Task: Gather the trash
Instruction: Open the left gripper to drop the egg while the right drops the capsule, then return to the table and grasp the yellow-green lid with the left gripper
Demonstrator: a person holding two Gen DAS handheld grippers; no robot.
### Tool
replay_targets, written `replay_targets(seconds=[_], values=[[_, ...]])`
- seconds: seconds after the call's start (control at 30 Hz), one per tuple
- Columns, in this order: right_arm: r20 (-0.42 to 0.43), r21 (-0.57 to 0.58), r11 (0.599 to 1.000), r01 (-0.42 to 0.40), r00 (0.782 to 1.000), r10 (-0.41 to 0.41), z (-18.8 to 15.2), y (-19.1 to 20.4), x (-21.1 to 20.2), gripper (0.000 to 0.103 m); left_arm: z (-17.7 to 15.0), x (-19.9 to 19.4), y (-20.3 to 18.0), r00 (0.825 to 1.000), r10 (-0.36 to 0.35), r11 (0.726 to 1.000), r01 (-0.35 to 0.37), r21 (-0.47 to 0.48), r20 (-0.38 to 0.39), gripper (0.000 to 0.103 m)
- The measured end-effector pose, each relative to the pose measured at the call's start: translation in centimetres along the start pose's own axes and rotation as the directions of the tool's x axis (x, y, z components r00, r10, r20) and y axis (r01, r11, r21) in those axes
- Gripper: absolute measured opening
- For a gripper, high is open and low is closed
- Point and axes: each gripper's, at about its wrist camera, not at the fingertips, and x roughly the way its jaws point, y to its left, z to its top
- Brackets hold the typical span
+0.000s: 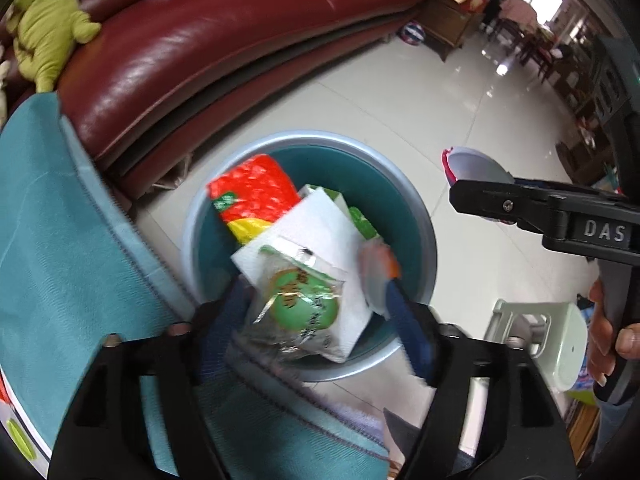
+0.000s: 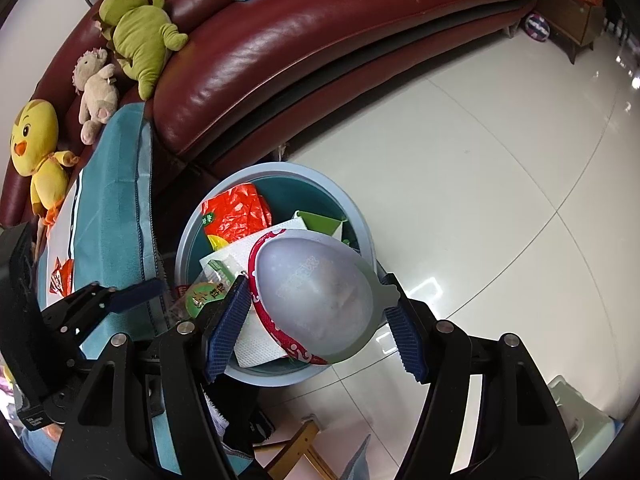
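A round blue trash bin [image 1: 416, 204] [image 2: 360, 220] stands on the floor by the sofa. It holds a red-orange bag [image 1: 252, 188] [image 2: 236, 212], white paper [image 1: 320, 232] and a green carton. My left gripper [image 1: 316, 312] is open above the bin's near rim; a clear snack wrapper with a green label [image 1: 300, 300] [image 2: 200, 292] lies between its fingers, blurred. My right gripper [image 2: 316, 304] is shut on a plastic bowl with a red patterned rim and translucent lid [image 2: 316, 292] [image 1: 476, 168], held over the bin.
A dark red leather sofa [image 2: 320, 40] curves behind the bin, with plush toys [image 2: 140, 36] on its left end. A teal cloth-covered surface [image 1: 60, 220] sits left of the bin. A pale green stool [image 1: 552, 344] stands at right. Glossy tiled floor [image 2: 480, 160] spreads to the right.
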Motion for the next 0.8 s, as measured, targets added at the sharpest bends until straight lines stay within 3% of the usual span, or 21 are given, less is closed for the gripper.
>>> replay_targets(seconds=[0.4, 0.47, 0.8], values=[[-0.021, -0.057, 0.998, -0.007, 1.0, 0.006, 0.6, 2.8, 1.2, 0.065, -1.6, -3.5, 3.0, 0.999, 0.013, 0.998, -0.01, -0.07, 0.044, 0.086], [-0.028, -0.061, 0.998, -0.012, 1.0, 0.01, 0.7, 3.2, 1.3, 0.074, -2.0, -4.1, 3.4, 0.999, 0.011, 0.996, -0.007, -0.086, 0.05, 0.086], [-0.05, -0.048, 0.999, 0.024, 0.998, -0.027, 0.0, 3.9, 1.1, 0.084, -3.7, -5.2, 4.9, 0.998, 0.011, 0.993, -0.003, -0.117, 0.063, 0.088]])
